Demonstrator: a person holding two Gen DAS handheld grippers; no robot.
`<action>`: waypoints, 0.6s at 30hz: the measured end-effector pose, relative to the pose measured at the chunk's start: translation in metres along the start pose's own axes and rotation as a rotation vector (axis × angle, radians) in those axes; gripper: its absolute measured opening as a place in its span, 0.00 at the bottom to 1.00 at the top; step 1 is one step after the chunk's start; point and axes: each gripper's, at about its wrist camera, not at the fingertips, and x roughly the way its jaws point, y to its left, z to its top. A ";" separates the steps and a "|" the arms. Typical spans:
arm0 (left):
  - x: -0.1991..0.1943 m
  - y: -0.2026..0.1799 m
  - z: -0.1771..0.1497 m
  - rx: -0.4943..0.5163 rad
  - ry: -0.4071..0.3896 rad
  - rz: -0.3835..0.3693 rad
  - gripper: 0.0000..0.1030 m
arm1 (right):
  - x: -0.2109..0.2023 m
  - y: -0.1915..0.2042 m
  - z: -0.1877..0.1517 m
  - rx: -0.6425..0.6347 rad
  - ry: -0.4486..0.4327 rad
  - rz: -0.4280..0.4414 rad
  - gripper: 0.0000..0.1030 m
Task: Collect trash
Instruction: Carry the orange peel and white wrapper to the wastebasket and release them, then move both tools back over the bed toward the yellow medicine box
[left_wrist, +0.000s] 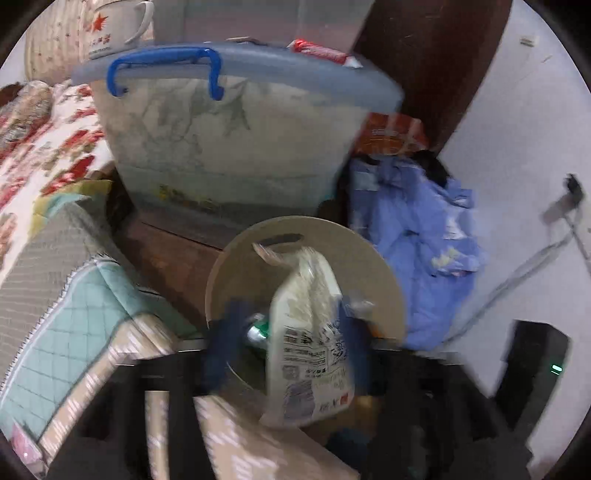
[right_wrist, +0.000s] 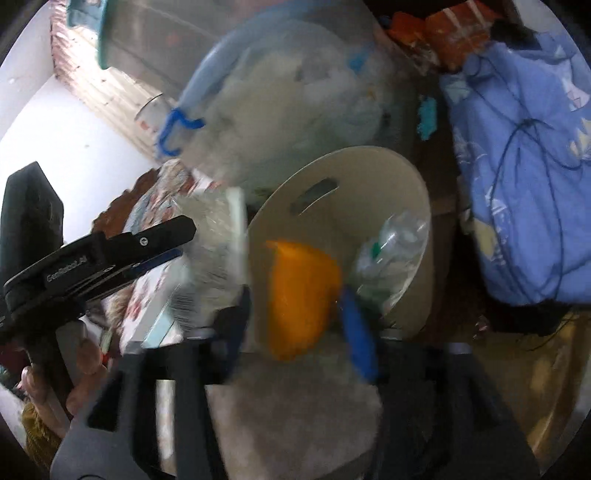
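- Here, the left gripper (left_wrist: 291, 332) has its jaws apart around a white printed snack bag (left_wrist: 308, 347), above the beige waste bin (left_wrist: 384, 280).
- The right gripper (right_wrist: 295, 317) stands wide around an orange wrapper (right_wrist: 299, 295); a crushed clear bottle (right_wrist: 388, 254) lies at 2 o'clock inside the bin.

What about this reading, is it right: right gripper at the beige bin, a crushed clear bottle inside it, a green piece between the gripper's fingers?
Not quite. The piece between the fingers of the right gripper is orange, not green; the right wrist view shows it. The rest stands: the gripper is at the beige bin, and a crushed clear bottle lies inside it.
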 end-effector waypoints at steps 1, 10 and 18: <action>-0.002 0.003 -0.001 -0.011 -0.014 0.003 0.55 | -0.003 0.000 0.001 0.000 -0.028 -0.006 0.59; -0.072 0.044 -0.062 -0.103 -0.085 -0.070 0.55 | -0.034 0.007 -0.024 0.002 -0.122 0.035 0.59; -0.143 0.071 -0.141 -0.086 -0.160 0.115 0.55 | -0.029 0.057 -0.073 -0.053 -0.032 0.096 0.58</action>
